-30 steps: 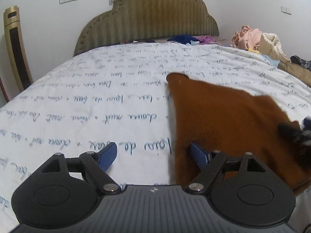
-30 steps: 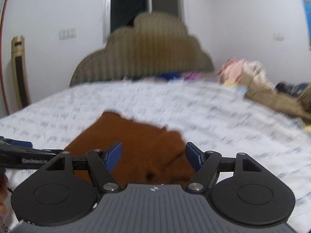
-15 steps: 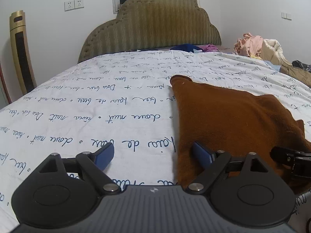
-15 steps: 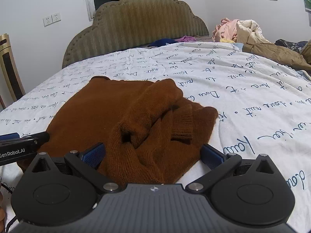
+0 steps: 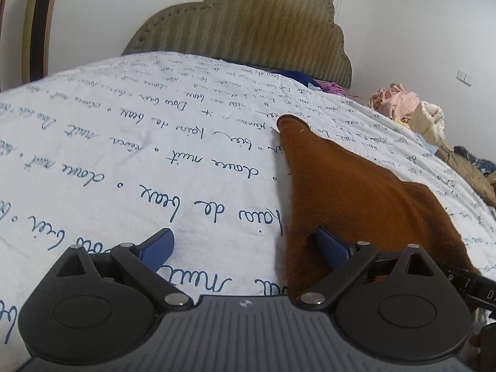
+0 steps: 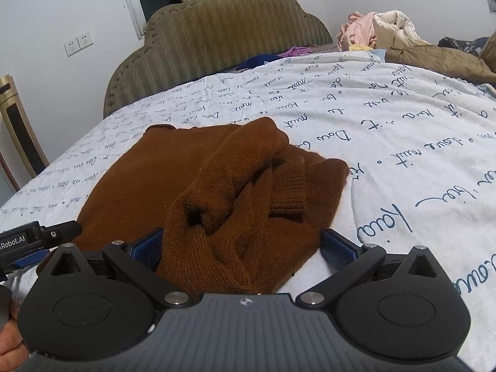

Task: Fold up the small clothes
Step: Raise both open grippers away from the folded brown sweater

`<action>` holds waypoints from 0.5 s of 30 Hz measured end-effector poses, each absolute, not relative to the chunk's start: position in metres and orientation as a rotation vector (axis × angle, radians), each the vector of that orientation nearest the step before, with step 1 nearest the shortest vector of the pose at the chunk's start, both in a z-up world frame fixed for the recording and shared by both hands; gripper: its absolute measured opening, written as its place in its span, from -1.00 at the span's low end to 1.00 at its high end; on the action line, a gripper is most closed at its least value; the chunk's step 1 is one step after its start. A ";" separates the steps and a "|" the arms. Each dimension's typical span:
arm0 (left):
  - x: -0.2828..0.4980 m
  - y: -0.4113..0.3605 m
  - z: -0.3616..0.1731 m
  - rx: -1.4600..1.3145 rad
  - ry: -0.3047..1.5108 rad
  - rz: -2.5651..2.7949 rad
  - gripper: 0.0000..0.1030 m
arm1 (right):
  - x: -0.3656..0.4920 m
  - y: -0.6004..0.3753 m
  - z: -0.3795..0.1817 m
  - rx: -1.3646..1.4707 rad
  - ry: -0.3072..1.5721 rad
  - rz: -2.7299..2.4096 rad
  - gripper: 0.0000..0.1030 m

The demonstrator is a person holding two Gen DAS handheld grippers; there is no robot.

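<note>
A brown knit sweater [image 6: 148, 173] lies on the bed, its sleeves bunched in a heap [image 6: 248, 192] at the near right. My right gripper [image 6: 241, 248] is open, its blue fingers on either side of the heap's near edge. In the left wrist view the sweater [image 5: 356, 192] lies flat to the right. My left gripper [image 5: 245, 248] is open over the sweater's left near edge, one finger on the sheet and one finger [image 5: 331, 245] on the cloth. The left gripper's tip also shows in the right wrist view [image 6: 40, 235].
The bed has a white sheet with blue script [image 5: 124, 142] and an olive padded headboard [image 6: 217, 34]. A pile of clothes and bedding [image 6: 387, 34] lies at the far right. Blue and purple garments [image 6: 272, 57] lie by the headboard. A gold-framed panel [image 5: 38, 24] stands at the left.
Both grippers have come lower and closer to the sweater's near edge. The right gripper's fingers now straddle the bunched sleeves. The left gripper has tilted.
</note>
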State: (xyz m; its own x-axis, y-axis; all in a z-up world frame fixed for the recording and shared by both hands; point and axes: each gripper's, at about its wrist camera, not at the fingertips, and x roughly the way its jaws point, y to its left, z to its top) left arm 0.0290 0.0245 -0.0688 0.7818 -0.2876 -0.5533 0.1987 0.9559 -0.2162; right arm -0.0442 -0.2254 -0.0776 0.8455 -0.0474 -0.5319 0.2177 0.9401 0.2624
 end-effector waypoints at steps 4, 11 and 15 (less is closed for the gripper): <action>0.028 0.023 -0.068 -0.141 0.617 -0.262 0.92 | -0.044 -0.226 -0.078 0.325 0.548 -0.143 1.00; 0.030 0.025 -0.069 -0.151 0.621 -0.264 0.92 | -0.045 -0.227 -0.078 0.333 0.545 -0.141 1.00; 0.029 0.024 -0.069 -0.151 0.621 -0.264 0.92 | -0.045 -0.227 -0.078 0.334 0.545 -0.141 1.00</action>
State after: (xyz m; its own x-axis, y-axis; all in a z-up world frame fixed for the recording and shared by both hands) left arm 0.0290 0.0245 -0.0691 0.7814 -0.2887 -0.5533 0.1985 0.9555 -0.2182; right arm -0.0453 -0.2265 -0.0777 0.8473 -0.0438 -0.5293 0.2191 0.9367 0.2732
